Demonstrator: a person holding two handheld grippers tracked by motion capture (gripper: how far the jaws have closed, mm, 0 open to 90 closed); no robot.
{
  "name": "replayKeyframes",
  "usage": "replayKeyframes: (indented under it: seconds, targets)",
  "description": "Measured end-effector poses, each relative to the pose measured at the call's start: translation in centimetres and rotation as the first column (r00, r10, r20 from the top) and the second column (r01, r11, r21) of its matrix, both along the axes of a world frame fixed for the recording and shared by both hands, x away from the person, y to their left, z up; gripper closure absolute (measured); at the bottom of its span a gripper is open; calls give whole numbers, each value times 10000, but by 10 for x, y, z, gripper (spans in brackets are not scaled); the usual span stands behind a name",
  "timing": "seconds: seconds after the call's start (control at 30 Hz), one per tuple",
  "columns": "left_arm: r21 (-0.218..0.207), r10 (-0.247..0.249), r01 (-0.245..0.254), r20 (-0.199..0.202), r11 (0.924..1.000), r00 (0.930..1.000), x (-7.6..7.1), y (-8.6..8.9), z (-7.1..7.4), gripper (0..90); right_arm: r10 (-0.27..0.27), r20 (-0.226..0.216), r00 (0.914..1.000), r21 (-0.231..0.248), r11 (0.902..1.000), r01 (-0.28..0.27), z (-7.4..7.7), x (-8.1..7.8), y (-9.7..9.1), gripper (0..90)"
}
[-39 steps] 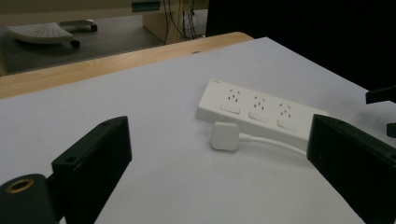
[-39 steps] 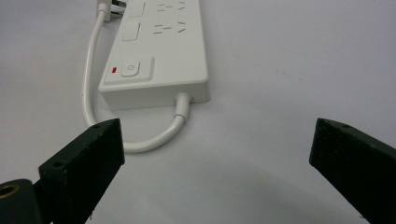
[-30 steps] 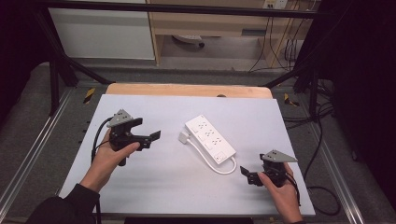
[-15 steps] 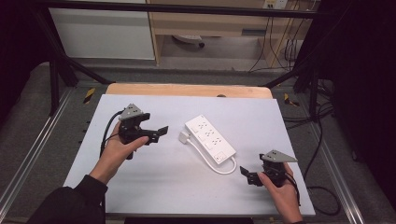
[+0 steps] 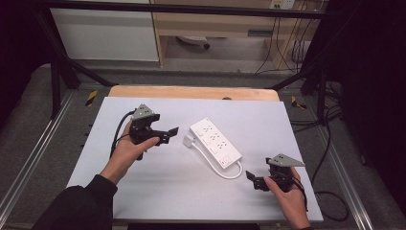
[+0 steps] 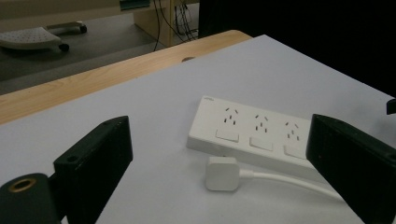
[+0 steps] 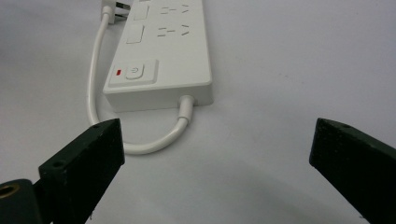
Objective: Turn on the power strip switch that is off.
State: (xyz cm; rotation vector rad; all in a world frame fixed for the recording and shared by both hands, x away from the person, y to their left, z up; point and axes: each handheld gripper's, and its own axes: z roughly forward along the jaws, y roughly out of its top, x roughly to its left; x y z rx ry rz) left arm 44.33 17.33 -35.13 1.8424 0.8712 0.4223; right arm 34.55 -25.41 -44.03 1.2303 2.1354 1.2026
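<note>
Both tongs, left (image 5: 168,133) and right (image 5: 253,178), gape empty near the untouched power strip (image 5: 215,143), so nothing looks started.

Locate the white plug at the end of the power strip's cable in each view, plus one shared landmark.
High view: plug lies on the table just left of the power strip, near the left gripper.
Left gripper view: plug at lower centre, in front of the strip.
Right gripper view: plug at the top edge, left of the strip.
Shared landmark: the white cable.
</note>
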Motion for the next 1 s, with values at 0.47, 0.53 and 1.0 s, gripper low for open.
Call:
replayKeyframes:
  seconds: [0.47, 0.53, 1.0]
  targets:
    - [63, 329, -329, 17, 9994, 9995, 15, -15, -10, 83, -11, 13, 10000, 62, 10000, 10, 0, 0, 0, 36]
    - [43, 300, -301, 52, 9995, 9995, 18, -18, -11, 84, 4, 10, 10000, 37, 10000, -4, 0, 0, 0, 36]
    - [-199, 274, -275, -47, 9994, 9996, 30, -35, -16, 86, -10, 33, 10000, 146, 9999, 10, 1, -1, 0, 36]
